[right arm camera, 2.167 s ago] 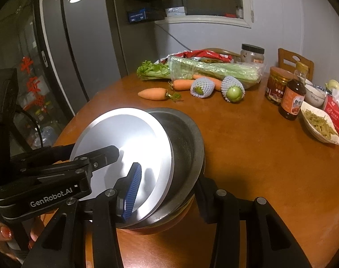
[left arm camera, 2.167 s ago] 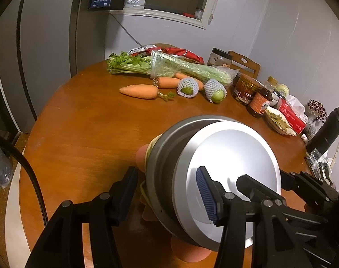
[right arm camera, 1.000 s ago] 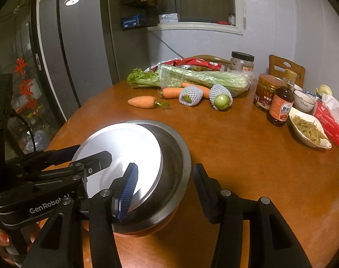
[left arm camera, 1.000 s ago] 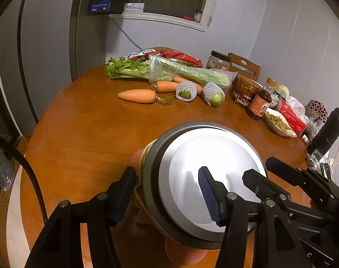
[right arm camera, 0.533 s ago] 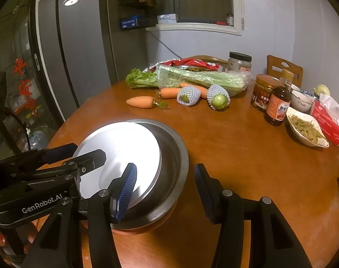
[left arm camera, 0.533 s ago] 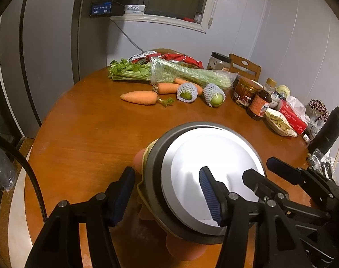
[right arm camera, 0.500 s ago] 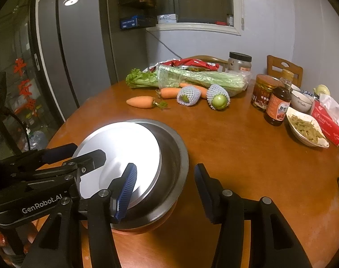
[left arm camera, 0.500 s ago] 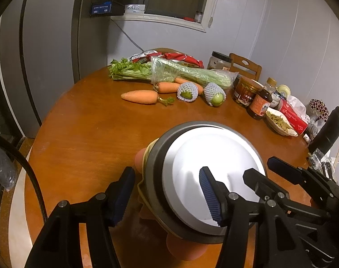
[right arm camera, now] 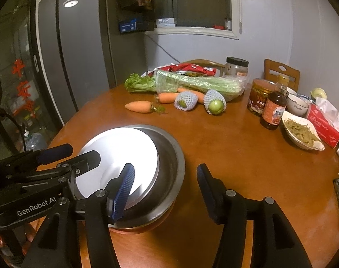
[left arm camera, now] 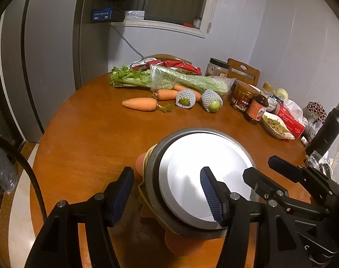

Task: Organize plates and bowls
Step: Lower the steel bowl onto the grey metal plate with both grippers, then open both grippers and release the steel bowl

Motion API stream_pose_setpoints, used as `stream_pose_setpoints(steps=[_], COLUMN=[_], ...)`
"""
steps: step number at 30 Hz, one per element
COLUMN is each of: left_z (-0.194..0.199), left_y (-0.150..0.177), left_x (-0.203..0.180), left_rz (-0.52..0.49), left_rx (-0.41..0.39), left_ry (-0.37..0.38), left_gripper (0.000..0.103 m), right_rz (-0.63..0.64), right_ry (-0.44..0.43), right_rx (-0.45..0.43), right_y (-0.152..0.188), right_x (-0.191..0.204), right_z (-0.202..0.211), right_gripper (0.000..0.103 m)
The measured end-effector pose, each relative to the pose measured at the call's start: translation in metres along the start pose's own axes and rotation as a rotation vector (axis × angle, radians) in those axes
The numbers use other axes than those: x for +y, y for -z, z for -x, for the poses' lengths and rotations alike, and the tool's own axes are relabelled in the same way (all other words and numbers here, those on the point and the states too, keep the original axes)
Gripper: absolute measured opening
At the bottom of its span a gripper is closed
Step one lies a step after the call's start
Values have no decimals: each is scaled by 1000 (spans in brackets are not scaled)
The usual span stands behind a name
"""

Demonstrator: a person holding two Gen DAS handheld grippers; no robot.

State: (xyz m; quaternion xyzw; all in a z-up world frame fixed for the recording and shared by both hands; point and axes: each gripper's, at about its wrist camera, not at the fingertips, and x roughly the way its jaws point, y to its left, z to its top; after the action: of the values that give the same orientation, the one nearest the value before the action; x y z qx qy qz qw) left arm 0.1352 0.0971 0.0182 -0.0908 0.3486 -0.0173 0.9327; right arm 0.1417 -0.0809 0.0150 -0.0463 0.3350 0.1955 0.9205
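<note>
A silver metal plate lies inside a larger dark steel bowl, which sits on a stack of orange and yellow dishes on the round wooden table. The plate and bowl also show in the right wrist view. My left gripper is open, its jaws straddling the stack's near left rim. My right gripper is open, its jaws straddling the bowl's near right rim. Neither holds anything.
Carrots, netted green fruits and bagged celery lie at the table's far side. Jars, a sauce bottle, a dish of pickles, a tissue box and a black flask crowd the right. A fridge stands left.
The tilted silver plate has settled flat into the steel bowl. Both grippers have drawn back and up a little, staying open.
</note>
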Motion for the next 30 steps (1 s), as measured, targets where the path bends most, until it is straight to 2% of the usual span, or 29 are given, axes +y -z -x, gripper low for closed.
stream_pose_setpoints(steps=[17, 24, 30], left_z=[17, 31, 44], left_y=[1, 9, 25], left_x=[-5, -13, -22], left_rz=[-10, -26, -41], left_rx=[-29, -47, -48], left_ry=[-10, -55, -81], left_gripper=[63, 69, 71], right_rz=[5, -1, -6], right_ry=[18, 18, 26], right_rx=[-25, -54, -64], right_y=[-1, 2, 13], right_x=[2, 0, -3], right_z=[17, 31, 48], right_gripper=[62, 66, 68])
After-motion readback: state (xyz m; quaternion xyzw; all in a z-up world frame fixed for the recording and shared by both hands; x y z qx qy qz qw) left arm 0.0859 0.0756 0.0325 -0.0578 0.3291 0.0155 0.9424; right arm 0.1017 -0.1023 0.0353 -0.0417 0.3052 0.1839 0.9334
